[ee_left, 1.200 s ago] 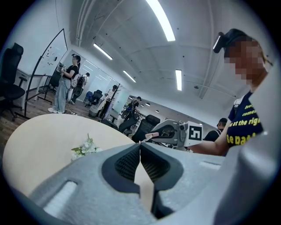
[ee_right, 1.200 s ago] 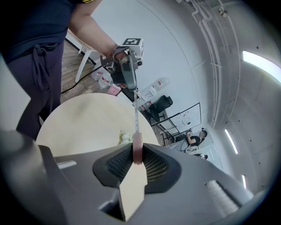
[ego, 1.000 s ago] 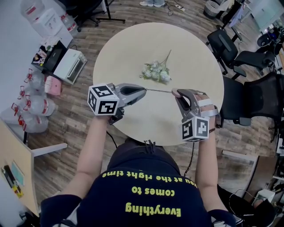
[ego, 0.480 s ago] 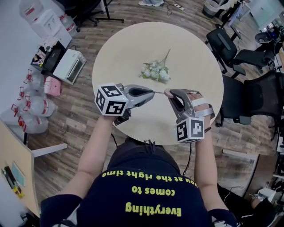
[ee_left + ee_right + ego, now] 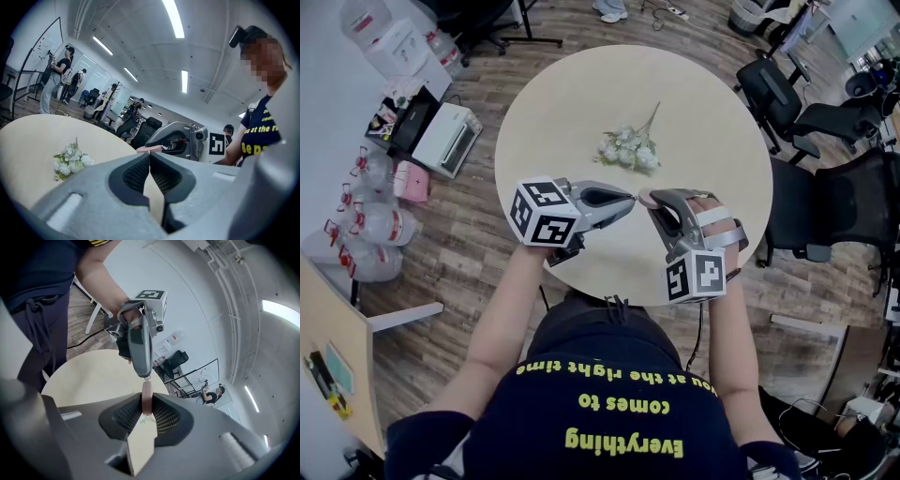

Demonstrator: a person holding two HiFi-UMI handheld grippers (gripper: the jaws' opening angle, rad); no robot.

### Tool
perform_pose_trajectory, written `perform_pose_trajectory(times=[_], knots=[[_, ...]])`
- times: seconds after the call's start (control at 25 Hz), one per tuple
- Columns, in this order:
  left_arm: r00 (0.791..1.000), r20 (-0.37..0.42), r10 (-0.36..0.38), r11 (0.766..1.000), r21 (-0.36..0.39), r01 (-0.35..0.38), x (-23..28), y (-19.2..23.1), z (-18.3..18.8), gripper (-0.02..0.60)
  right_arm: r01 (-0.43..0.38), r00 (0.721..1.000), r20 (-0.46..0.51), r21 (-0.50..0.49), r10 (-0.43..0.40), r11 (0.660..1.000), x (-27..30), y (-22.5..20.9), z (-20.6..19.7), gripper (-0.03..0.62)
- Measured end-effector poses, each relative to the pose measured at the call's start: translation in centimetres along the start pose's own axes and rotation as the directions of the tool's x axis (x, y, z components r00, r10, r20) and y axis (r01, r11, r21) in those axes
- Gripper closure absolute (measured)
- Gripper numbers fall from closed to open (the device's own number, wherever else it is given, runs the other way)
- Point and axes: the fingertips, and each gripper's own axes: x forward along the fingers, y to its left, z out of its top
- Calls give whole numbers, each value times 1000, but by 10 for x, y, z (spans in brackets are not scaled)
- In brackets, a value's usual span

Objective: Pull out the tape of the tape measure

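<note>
A small pink tape measure [image 5: 645,198] is clamped between the pads of my right gripper [image 5: 650,200], above the near part of the round table [image 5: 581,94]. In the right gripper view its case [image 5: 146,401] stands on edge between the jaws. My left gripper [image 5: 629,199] points straight at it, jaws shut on the tape's end. Only a very short bit of tape [image 5: 145,378] shows between the left gripper's tip [image 5: 143,373] and the case. The left gripper view shows the pink case [image 5: 149,149] just beyond its shut jaws, with the right gripper [image 5: 161,149] behind it.
A bunch of white flowers [image 5: 630,153] lies on the table beyond the grippers. Black office chairs [image 5: 839,220] stand to the right. A printer [image 5: 448,139] and water bottles [image 5: 380,225] sit on the floor at the left. People stand in the far background.
The two grippers have come together. The tape stretched between them has shrunk from a clear span to almost nothing.
</note>
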Motion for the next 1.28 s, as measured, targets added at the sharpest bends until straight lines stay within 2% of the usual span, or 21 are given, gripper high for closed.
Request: perform_pose_trajectory(times=[0.36, 0.52, 0.64, 0.76, 0.92, 1.16, 1.28], knots=[[1000, 7, 13, 1000, -5, -13, 5, 3, -4, 572, -13, 1000, -2, 15, 13, 1000, 3, 4, 0, 511], [997, 16, 72, 997, 6, -72, 2, 13, -6, 554, -19, 1000, -5, 27, 19, 999, 7, 4, -8, 511], [993, 59, 105, 994, 9, -106, -6, 21, -3, 554, -29, 999, -17, 47, 29, 998, 13, 5, -19, 511], [984, 100, 148, 988, 31, -151, -14, 27, -1, 581, -52, 998, -34, 79, 55, 996, 24, 13, -32, 511], [971, 104, 216, 972, 75, -224, -18, 34, -11, 581, -106, 992, -58, 120, 114, 987, 48, 37, -53, 511], [957, 104, 270, 959, 61, -277, -23, 46, -34, 581, -220, 964, -109, 176, 241, 960, 99, 103, -85, 510], [943, 87, 321, 940, 87, -328, -24, 55, -44, 581, -228, 953, -154, 208, 262, 951, 118, 123, -102, 510]])
